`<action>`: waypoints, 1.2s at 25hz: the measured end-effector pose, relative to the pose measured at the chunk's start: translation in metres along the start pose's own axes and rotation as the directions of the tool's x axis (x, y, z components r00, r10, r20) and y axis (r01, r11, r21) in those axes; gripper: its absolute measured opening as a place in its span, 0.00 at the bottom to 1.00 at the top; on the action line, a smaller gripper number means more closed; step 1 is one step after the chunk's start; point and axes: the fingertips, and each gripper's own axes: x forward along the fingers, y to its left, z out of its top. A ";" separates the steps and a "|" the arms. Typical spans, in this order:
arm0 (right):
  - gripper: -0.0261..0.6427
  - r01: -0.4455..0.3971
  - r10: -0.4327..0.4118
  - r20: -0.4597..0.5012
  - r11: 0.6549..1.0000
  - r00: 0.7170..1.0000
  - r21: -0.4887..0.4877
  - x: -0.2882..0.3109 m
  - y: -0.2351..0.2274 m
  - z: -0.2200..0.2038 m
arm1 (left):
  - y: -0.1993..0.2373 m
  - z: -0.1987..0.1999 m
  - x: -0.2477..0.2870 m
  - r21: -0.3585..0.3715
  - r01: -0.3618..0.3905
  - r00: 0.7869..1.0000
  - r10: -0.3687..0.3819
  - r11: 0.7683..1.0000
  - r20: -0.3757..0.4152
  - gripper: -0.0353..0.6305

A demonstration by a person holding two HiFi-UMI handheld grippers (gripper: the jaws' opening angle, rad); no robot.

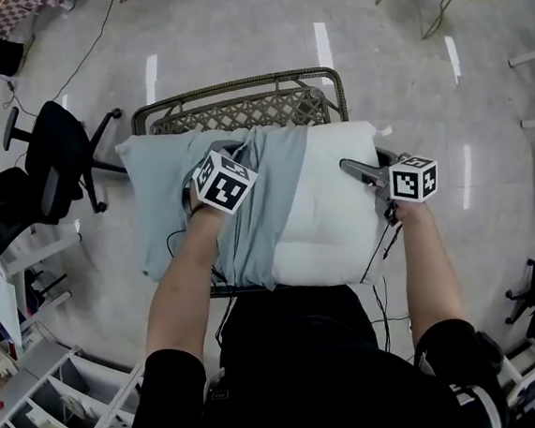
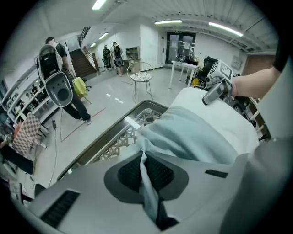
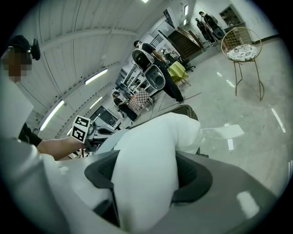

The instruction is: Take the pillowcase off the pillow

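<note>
We're pinching the pillowcase (image 1: 165, 176) w/ the left claw (image 2: 145, 176). We're clamping the right claw (image 3: 146, 180) on the bare pillow (image 1: 336, 192).

Head view steeply downward; both gripper views close along jaws; pillow (image 1: 332, 202) in all.

- pillowcase (image 1: 166, 185): thin pale grey-blue cloth, matt, creased
- pillow (image 1: 332, 202): white cloth, matt, soft, stitched dimples
- wicker seat (image 1: 239, 110): rough woven lattice; dark rim looks like metal
- floor (image 1: 230, 24): pale, smooth, glossy, streaked with reflected light
- left gripper (image 2: 147, 176), right gripper (image 3: 146, 178): smooth matt grey plastic shells
- pads (image 2: 126, 172): dark, finely textured, rubbery look
- marker cube (image 1: 224, 181): matt black-on-white print
- office chair (image 1: 51, 163): black, matt
</note>
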 end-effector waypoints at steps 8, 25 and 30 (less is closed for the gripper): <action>0.48 -0.045 0.043 0.088 0.999 0.995 0.026 -0.031 0.013 0.007 | 0.050 -0.045 -0.044 -0.064 -0.099 0.995 0.099 0.993 -0.006 0.06; 0.40 -0.042 0.037 0.142 0.998 0.989 0.035 -0.057 0.023 0.019 | 0.087 -0.081 -0.079 -0.217 -0.122 0.988 0.139 0.968 0.065 0.06; 0.38 -0.050 0.041 0.159 0.997 0.986 0.051 -0.060 0.030 0.022 | 0.059 -0.036 -0.075 -0.236 -0.018 0.980 0.064 0.972 0.191 0.38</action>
